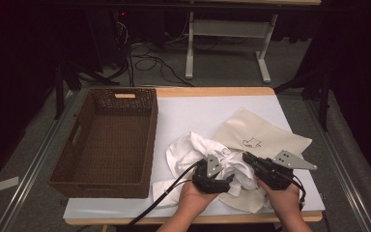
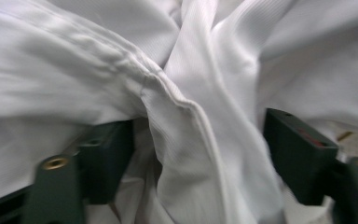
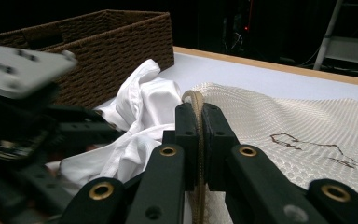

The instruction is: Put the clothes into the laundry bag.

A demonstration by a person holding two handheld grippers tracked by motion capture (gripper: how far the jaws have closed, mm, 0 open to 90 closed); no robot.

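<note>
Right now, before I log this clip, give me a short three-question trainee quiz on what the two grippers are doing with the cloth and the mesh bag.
1. True or false: the right gripper is clamped on the edge of the cream mesh laundry bag.
2. What lies between the left gripper's open fingers?
3. Where is the brown woven wicker basket: A) left of the cloth, B) right of it?

Key: 1 true. 2 the crumpled white cotton garment. 3 A.

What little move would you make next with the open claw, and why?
Probably close the left claw on the white garment: its jaws stand apart with a fold between them, while the right claw is shut on the mesh bag's edge.
</note>
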